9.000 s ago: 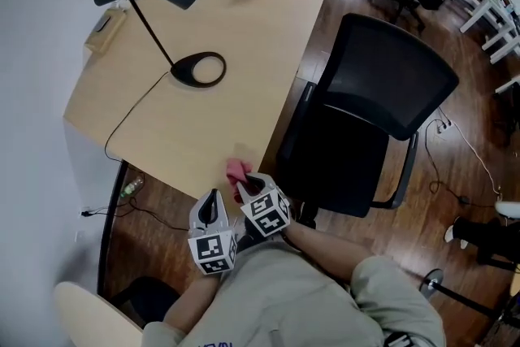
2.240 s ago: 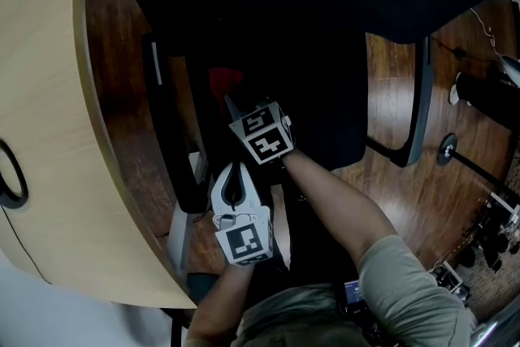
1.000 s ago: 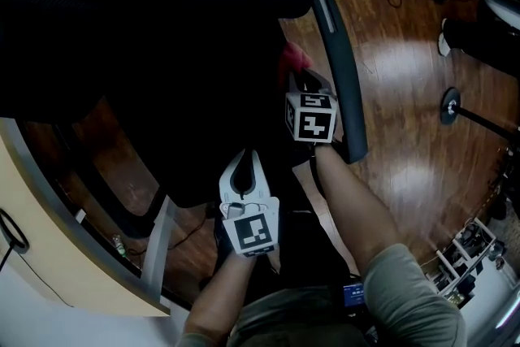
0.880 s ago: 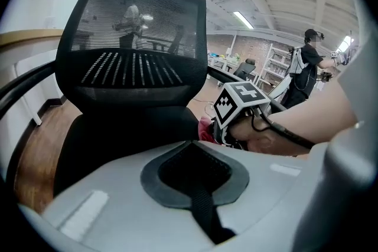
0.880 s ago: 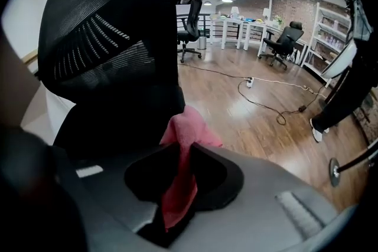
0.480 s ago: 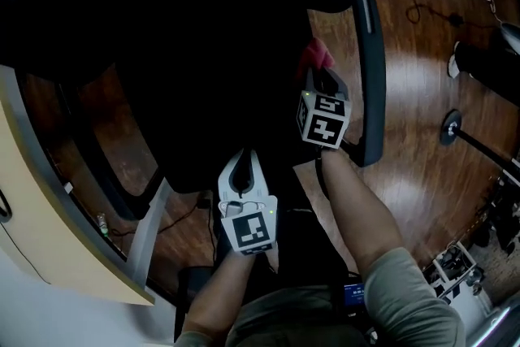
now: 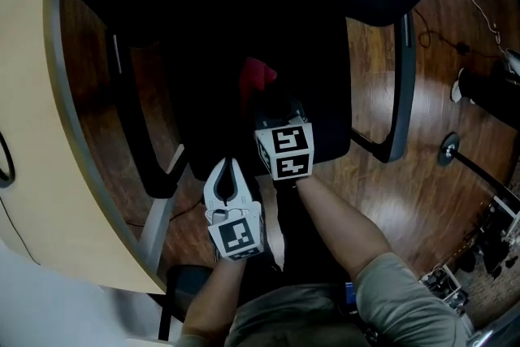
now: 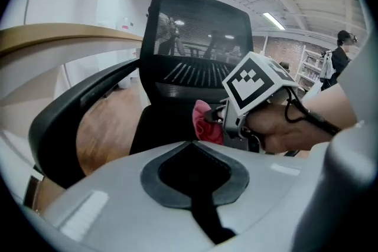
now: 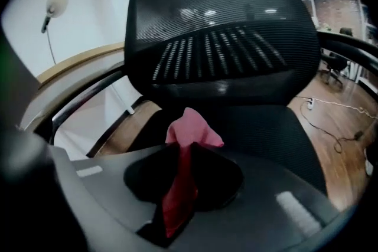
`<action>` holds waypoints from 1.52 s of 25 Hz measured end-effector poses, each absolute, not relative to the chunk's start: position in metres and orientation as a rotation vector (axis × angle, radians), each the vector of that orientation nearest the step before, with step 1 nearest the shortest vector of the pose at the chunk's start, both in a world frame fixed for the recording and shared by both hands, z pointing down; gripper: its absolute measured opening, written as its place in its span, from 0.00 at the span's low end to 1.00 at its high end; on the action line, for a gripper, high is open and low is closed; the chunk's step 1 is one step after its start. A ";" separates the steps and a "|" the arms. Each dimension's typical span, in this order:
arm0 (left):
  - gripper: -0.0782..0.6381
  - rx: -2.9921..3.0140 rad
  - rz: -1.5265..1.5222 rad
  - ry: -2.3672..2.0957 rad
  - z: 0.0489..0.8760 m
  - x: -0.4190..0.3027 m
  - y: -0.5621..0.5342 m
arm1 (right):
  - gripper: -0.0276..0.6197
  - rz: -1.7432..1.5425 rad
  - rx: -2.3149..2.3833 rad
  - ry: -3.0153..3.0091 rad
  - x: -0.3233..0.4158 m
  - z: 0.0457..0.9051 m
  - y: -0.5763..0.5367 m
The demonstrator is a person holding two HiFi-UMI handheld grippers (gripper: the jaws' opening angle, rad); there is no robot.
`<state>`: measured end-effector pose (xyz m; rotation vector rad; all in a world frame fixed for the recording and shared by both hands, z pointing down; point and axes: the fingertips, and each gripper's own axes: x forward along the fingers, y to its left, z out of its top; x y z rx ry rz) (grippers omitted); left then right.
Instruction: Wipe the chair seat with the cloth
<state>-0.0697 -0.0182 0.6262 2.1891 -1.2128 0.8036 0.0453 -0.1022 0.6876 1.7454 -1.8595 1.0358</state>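
The black chair seat (image 7: 203, 101) fills the middle of the head view, under the mesh backrest (image 9: 218, 38). A red cloth (image 7: 257, 77) is pinched in my right gripper (image 7: 265, 105), over the middle of the seat. In the right gripper view the cloth (image 9: 188, 127) sticks up between the shut jaws, with the seat (image 9: 271, 127) beyond. Whether the cloth touches the seat I cannot tell. My left gripper (image 7: 227, 168) hangs at the seat's front edge, shut with nothing in it. The left gripper view shows the right gripper (image 8: 227, 121) and the cloth (image 8: 205, 122) ahead of it.
Two black armrests (image 7: 404, 85) (image 7: 134, 118) flank the seat. A light wooden desk (image 7: 32, 142) lies to the left, close to the left armrest. Dark wood floor (image 7: 390, 183) shows to the right, with cables and a round stand base (image 7: 449, 149).
My right gripper has carried the cloth left, from beside the right armrest to the middle of the seat. The left gripper has shifted a little left along the front edge.
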 end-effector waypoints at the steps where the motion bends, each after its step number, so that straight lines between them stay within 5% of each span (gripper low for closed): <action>1: 0.12 2.172 0.800 -1.231 0.626 -0.081 -0.016 | 0.14 1.031 1.692 -1.902 0.021 0.686 -0.105; 8: 0.12 2.049 0.787 -1.375 0.637 -0.159 -0.005 | 0.14 0.990 1.380 -2.059 -0.102 0.696 -0.106; 19: 0.12 2.036 0.784 -1.416 0.640 -0.195 0.000 | 0.14 0.978 1.175 -2.048 -0.166 0.739 -0.086; 28: 0.12 2.099 0.819 -1.333 0.641 -0.153 0.001 | 0.14 1.001 1.305 -1.943 -0.097 0.745 -0.081; 38: 0.12 2.264 0.846 -1.143 0.628 -0.056 -0.002 | 0.14 1.071 1.638 -1.633 0.072 0.742 -0.045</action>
